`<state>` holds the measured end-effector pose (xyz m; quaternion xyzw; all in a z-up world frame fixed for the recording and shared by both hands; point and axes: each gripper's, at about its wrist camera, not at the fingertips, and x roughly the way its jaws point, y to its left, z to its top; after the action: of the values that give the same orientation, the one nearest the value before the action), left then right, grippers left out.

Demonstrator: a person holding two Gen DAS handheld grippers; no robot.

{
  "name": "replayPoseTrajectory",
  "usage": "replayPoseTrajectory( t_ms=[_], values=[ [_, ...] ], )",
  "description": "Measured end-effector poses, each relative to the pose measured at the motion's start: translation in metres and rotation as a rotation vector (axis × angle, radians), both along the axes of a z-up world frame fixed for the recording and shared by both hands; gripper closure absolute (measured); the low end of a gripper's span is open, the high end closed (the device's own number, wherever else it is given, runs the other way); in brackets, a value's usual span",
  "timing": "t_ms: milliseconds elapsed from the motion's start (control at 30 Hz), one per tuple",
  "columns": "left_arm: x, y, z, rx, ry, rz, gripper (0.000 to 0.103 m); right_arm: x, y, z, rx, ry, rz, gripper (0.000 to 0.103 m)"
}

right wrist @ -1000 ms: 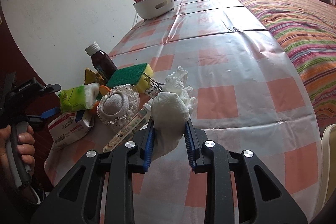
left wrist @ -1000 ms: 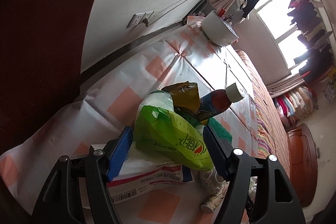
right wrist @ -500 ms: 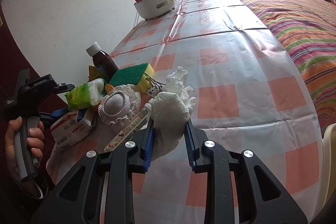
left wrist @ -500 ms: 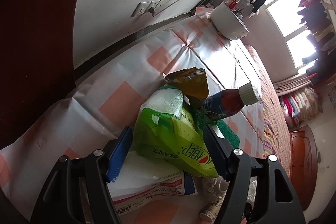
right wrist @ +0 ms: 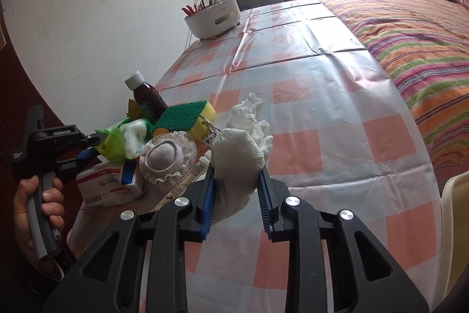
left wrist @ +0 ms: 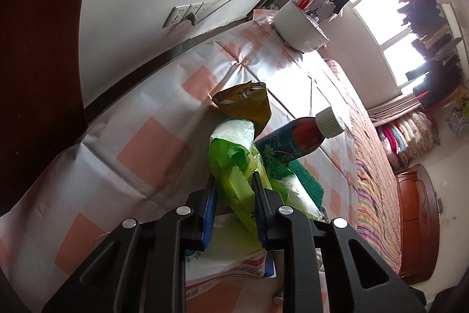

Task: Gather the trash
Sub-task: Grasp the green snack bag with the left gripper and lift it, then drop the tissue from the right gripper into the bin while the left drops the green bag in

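Observation:
My left gripper (left wrist: 234, 181) is shut on a green wet-wipes pack (left wrist: 234, 163), squeezing its near end; it also shows in the right wrist view (right wrist: 123, 140) with the left gripper (right wrist: 93, 141) at the pile's left. My right gripper (right wrist: 236, 181) is shut on a crumpled white tissue (right wrist: 237, 154), held above the checked tablecloth (right wrist: 337, 96). The pile holds a brown bottle (left wrist: 296, 137), a yellow-brown wrapper (left wrist: 246, 101), a green-and-yellow sponge (right wrist: 184, 115), a white lace sock ball (right wrist: 167, 157), a red-and-white packet (right wrist: 102, 187) and a second tissue (right wrist: 249, 113).
A white pen caddy (right wrist: 214, 16) stands at the table's far end by the wall. A striped bedspread (right wrist: 410, 28) lies to the right. A wall socket (left wrist: 187, 13) sits above the table's left edge. A cream chair edge (right wrist: 454, 225) is at the near right.
My left gripper has closed from wide open onto the green wipes pack. My right gripper has held still with the tissue.

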<state>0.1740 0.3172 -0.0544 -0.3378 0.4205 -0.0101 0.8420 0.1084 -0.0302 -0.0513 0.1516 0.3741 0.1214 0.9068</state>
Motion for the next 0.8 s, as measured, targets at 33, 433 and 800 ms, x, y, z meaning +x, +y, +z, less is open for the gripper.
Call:
replayPoseTrajectory(
  t_ms=[33, 433, 800],
  values=[
    [-0.003, -0.002, 0.004, 0.010, -0.016, -0.003, 0.082, -0.001, -0.001, 0.002, -0.001, -0.003, -0.003, 0.077],
    [-0.034, -0.049, 0.057, 0.123, -0.236, -0.112, 0.084, -0.019, -0.040, 0.018, -0.026, -0.069, -0.087, 0.077],
    [-0.056, -0.148, 0.081, 0.137, -0.343, -0.354, 0.084, -0.059, -0.122, 0.024, -0.070, -0.097, -0.275, 0.077]
  ],
)
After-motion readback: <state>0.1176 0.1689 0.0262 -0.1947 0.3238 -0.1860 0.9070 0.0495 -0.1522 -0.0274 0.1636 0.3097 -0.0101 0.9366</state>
